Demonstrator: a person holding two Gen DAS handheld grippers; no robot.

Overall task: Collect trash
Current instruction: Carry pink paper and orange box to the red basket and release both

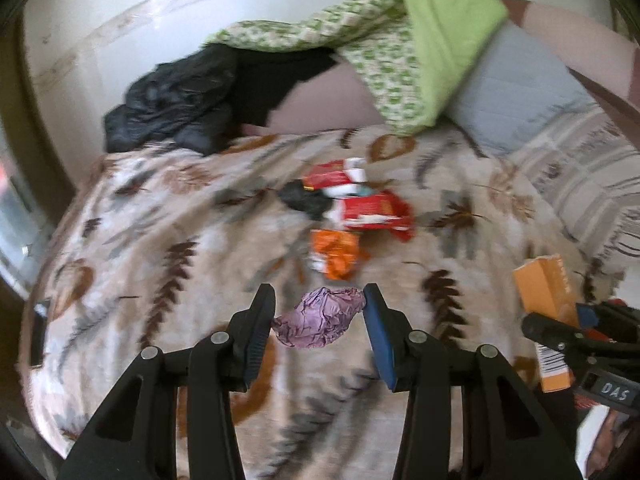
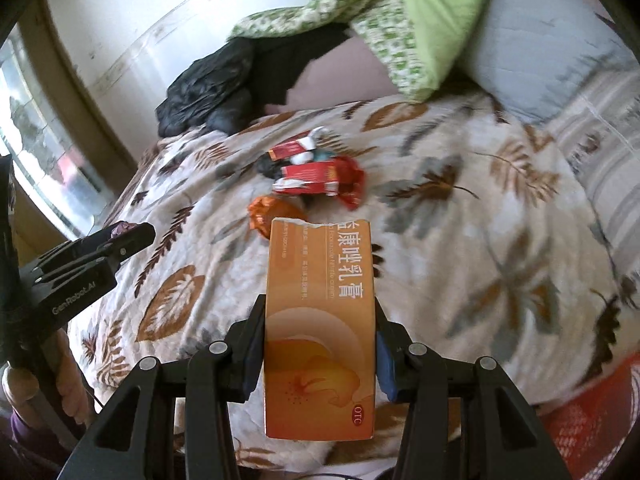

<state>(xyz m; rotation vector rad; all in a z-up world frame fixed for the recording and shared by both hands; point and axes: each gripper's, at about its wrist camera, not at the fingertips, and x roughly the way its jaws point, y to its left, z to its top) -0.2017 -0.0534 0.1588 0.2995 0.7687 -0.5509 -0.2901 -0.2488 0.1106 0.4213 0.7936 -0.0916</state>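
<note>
My left gripper (image 1: pixel 320 316) is shut on a crumpled purple wrapper (image 1: pixel 318 318) and holds it above the leaf-patterned blanket (image 1: pixel 160 248). My right gripper (image 2: pixel 320 320) is shut on an orange medicine box (image 2: pixel 320 320); the box also shows at the right of the left wrist view (image 1: pixel 546 304). A pile of trash lies mid-bed: red packets (image 1: pixel 372 208), an orange wrapper (image 1: pixel 336 254) and a black scrap (image 1: pixel 304 200). The same pile shows in the right wrist view (image 2: pixel 316 174). The left gripper appears at the left of the right wrist view (image 2: pixel 120 240).
A black jacket (image 1: pixel 176 100) lies at the far edge of the bed by the wall. A green patterned quilt (image 1: pixel 420 40) and a grey pillow (image 1: pixel 516 92) sit at the back right. A window (image 2: pixel 36 152) is on the left. A red cloth (image 2: pixel 592 420) is at the lower right.
</note>
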